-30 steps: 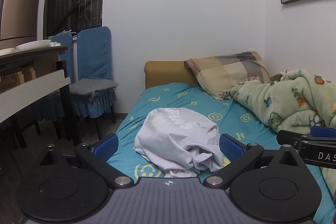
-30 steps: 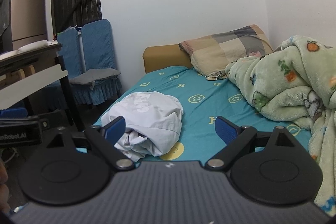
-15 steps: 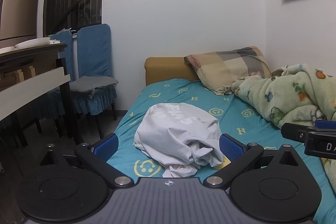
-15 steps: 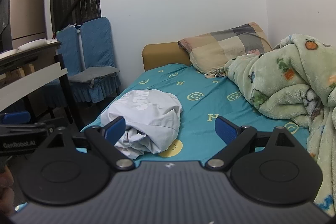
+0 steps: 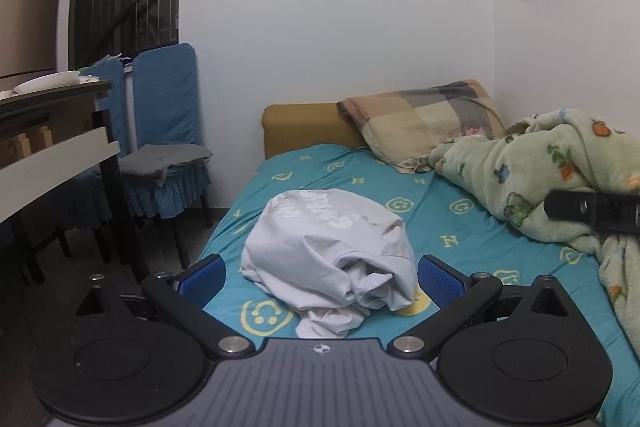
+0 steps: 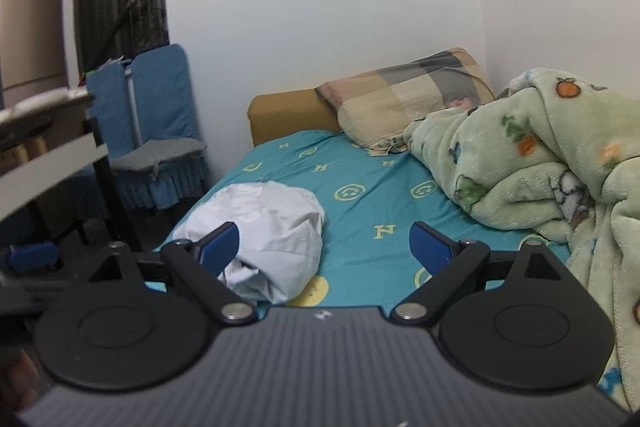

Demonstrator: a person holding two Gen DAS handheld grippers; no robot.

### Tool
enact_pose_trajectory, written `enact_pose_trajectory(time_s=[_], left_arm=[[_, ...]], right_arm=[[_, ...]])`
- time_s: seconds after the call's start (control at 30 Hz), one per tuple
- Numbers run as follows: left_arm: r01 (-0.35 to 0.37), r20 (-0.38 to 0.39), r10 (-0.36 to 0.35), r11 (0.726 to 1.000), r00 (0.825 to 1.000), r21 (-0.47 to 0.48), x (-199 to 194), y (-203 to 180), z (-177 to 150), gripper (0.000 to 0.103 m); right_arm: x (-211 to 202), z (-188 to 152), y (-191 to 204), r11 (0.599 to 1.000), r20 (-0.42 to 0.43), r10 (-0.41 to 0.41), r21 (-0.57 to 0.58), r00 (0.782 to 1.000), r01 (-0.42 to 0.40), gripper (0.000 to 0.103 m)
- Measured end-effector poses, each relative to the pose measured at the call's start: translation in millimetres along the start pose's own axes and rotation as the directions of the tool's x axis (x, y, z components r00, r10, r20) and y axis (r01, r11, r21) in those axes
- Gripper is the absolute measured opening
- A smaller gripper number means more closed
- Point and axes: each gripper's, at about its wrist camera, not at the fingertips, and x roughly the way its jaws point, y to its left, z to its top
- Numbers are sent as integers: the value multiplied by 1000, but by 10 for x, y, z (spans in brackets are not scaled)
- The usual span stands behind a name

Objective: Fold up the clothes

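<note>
Both grippers, left (image 5: pixel 320 273) and right (image 6: pixel 325 241), jaws spread wide, empty; white garment (image 5: pixel 328 247) crumpled on bed (image 5: pixel 440 227): risk of pinching several layers, or sheet beneath

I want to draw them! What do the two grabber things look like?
Both look alike. The left gripper and right gripper have black arms, round black discs, silver bolts, a ribbed grey base with a small crosshair mark, and blue textured finger pads.
</note>
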Motion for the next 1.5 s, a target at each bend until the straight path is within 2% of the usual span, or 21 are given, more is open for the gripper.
enact_pose_trajectory(time_s=[0.07,0.17,0.3,0.4,0.5,0.57,0.67,0.7,0.73,0.77,0.8,0.83,0.9,1.0,1.17,1.3,1.4,1.5], left_arm=[[23,-29,-23,1000,999,-17,99,-55,69,103],[62,-64,-62,998,996,10,324,-242,232,103],[117,-130,-101,986,986,118,890,-611,284,103],[148,-189,-111,970,976,192,1460,-911,212,103],[163,-215,-105,948,971,273,2049,-1163,26,102],[154,-236,-75,929,969,337,2439,-1308,-123,100],[97,-273,32,890,962,446,2971,-1420,-356,86],[72,-279,71,880,958,470,3096,-1409,-404,72],[57,-279,86,883,956,465,3164,-1356,-410,62],[52,-275,77,899,958,435,3181,-1269,-376,42],[54,-272,61,916,960,397,3188,-1173,-326,21],[70,-270,25,938,963,338,3156,-1042,-241,13],[92,-239,-39,972,970,216,3008,-763,-55,9],[105,-138,-92,991,986,86,2625,-421,206,8],[153,-60,-155,988,986,-33,1938,11,415,8],[190,-2,-191,977,982,-93,1383,291,404,8],[232,34,-229,958,973,-167,910,537,323,8],[267,88,-254,936,963,-230,430,781,260,8]], right_arm=[[-23,198,-32,998,25,-22,64,999,20,93],[-67,586,-35,991,119,-114,89,986,104,93],[9,914,-277,972,217,-122,222,969,73,93],[252,816,-490,958,195,-164,265,967,109,93],[626,516,-693,957,106,-176,250,979,145,93],[877,304,-809,959,40,-174,232,984,161,93],[1248,15,-919,956,-32,-183,228,983,186,93],[1377,-70,-945,954,-63,-183,231,981,193,93],[1433,-108,-953,954,-70,-179,233,981,191,93],[1444,-119,-952,955,-61,-172,235,983,182,93],[1455,-129,-950,956,-53,-166,237,985,174,93],[1467,-139,-948,957,-44,-159,239,986,165,93],[1490,-160,-944,959,-27,-145,242,989,148,93],[1524,-192,-939,961,-1,-125,247,992,121,93],[1580,-244,-929,964,42,-91,253,995,78,93],[1353,-223,-826,975,78,-78,214,994,60,93],[1132,-217,-744,978,79,-39,210,996,22,93],[944,-235,-598,979,34,-6,204,999,-1,94]])
